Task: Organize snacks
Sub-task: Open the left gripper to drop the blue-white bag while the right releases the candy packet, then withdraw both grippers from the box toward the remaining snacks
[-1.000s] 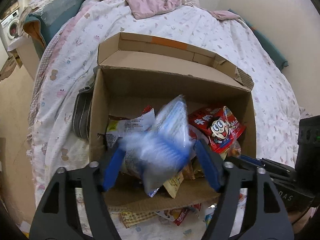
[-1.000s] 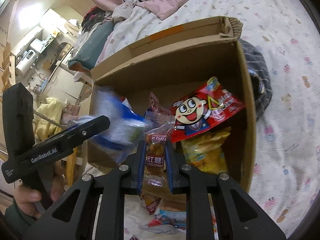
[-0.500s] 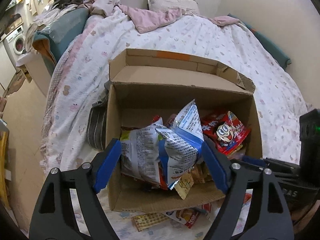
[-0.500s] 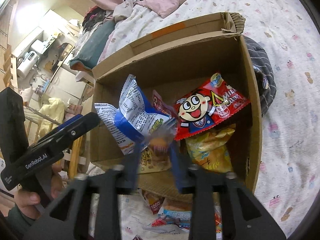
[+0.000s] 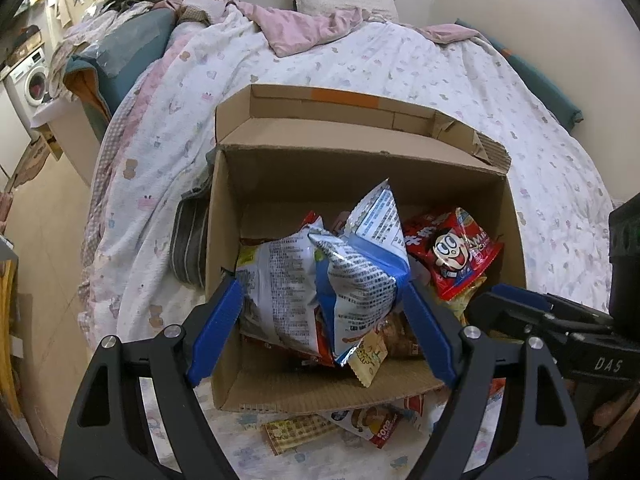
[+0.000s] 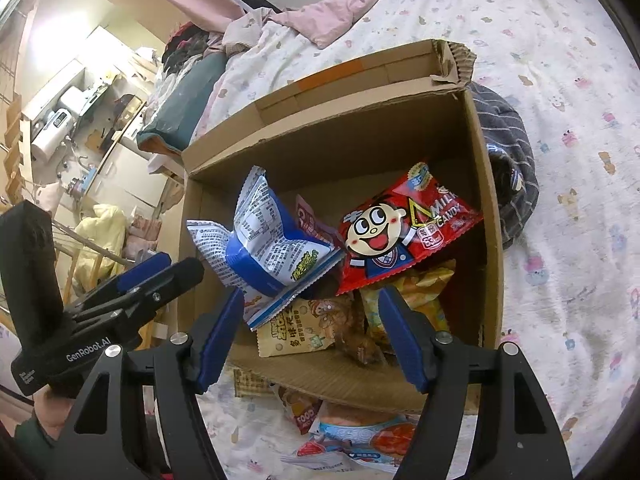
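Note:
An open cardboard box [image 5: 360,160] [image 6: 486,216] sits on the bed and holds several snack packets. A blue and white bag [image 5: 360,264] [image 6: 268,240] lies on top at its left, a red Milk Candy bag [image 5: 452,252] [image 6: 400,236] at its right. Smaller tan and yellow packets [image 6: 304,328] lie under them near the front wall. My left gripper [image 5: 320,316] is open and empty just above the box's front. My right gripper [image 6: 312,312] is open and empty over the front wall.
Loose snack packets [image 5: 368,424] [image 6: 352,440] lie on the patterned bedsheet [image 5: 552,184] in front of the box. A dark striped cloth [image 5: 188,240] [image 6: 508,160] lies against the box's side. A pink blanket [image 5: 304,28] and pillow lie at the bed's head. Floor and furniture lie to the left.
My left gripper let go of the blue and white bag, which now lies in the box. My right gripper opened and dropped its small brown packet into the box. Both pulled back slightly.

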